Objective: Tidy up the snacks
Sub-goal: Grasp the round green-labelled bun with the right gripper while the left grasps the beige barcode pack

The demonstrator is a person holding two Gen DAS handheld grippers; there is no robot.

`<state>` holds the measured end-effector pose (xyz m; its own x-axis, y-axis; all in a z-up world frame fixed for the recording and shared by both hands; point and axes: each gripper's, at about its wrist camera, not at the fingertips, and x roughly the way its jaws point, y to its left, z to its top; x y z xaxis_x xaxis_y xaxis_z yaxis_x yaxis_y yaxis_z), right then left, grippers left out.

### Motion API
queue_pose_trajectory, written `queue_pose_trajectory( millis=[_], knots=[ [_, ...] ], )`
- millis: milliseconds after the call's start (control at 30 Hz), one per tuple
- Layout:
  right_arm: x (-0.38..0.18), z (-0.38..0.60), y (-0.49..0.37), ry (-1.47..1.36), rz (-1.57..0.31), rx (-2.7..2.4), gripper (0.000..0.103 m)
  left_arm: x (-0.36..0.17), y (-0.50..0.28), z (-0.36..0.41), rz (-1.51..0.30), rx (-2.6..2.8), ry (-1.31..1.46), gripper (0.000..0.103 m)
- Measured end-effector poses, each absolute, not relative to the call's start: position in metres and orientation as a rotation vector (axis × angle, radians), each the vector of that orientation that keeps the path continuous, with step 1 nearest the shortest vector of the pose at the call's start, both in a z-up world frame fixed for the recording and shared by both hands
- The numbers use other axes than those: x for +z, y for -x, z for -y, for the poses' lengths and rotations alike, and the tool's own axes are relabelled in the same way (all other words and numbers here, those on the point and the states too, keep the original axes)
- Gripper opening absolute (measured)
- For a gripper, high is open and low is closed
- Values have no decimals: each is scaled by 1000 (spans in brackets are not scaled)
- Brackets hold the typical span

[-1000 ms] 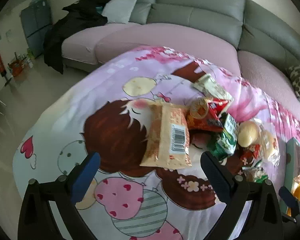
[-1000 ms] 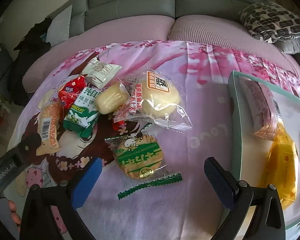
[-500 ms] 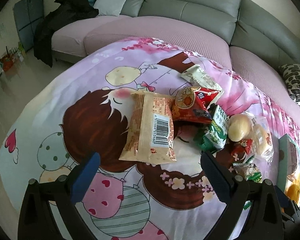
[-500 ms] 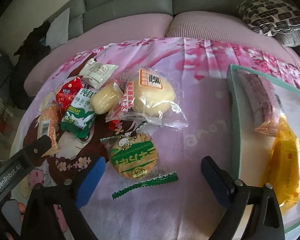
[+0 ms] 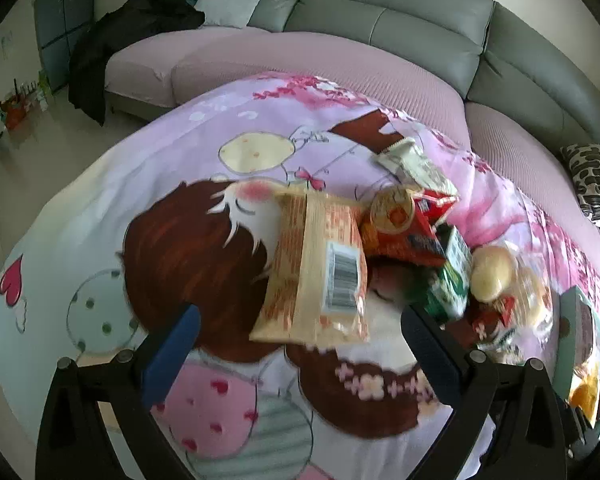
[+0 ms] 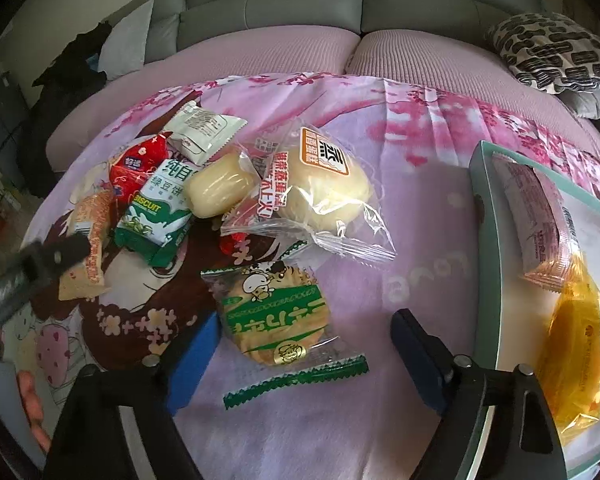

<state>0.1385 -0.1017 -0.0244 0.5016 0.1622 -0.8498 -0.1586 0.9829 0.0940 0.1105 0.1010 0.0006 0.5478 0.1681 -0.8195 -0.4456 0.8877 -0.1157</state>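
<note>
Several snack packs lie on a pink cartoon-print cloth. My left gripper [image 5: 300,344] is open, just short of an orange-and-cream pack with a barcode [image 5: 320,276]. Beyond it lie a red pack [image 5: 404,228] and a green biscuit pack [image 5: 452,280]. My right gripper [image 6: 304,344] is open around the near end of a green rice-cracker pack [image 6: 276,312]. A clear-wrapped bun [image 6: 324,188], a small yellow cake [image 6: 220,188], the green biscuit pack [image 6: 156,216], the red pack [image 6: 136,168] and a white pack [image 6: 204,128] lie behind. A mint tray [image 6: 484,264] at right holds a pink bar [image 6: 536,220] and a yellow pack [image 6: 572,364].
A grey and pink sofa [image 6: 300,40] runs along the far side of the cloth, with a patterned cushion [image 6: 556,52] at right. The left gripper's arm [image 6: 28,276] crosses the left of the right wrist view. Floor and dark clothing [image 5: 140,40] lie to the far left.
My left gripper has moved forward and right, closer to the orange barcode pack. My right gripper has moved forward and down over the green rice-cracker pack. Both stay open.
</note>
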Motion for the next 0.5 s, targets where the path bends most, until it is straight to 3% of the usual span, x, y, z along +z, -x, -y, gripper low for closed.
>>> queue_pose_trajectory(
  millis=[167, 233, 333, 433, 500],
  knots=[
    [-23, 99, -139, 12, -1010, 201, 76, 1, -126, -105, -910, 384, 275, 100],
    [-21, 99, -139, -1, -1007, 219, 60, 2, -131, -105, -898, 384, 261, 100],
    [-21, 99, -139, 3, -1005, 224, 58, -1, -135, -102, -899, 396, 233, 100],
    [-19, 100, -139, -8, -1000, 234, 54, -5, -138, -98, -912, 400, 211, 87],
    [-19, 100, -138, -14, -999, 236, 53, -6, -138, -97, -916, 391, 221, 67]
  ],
)
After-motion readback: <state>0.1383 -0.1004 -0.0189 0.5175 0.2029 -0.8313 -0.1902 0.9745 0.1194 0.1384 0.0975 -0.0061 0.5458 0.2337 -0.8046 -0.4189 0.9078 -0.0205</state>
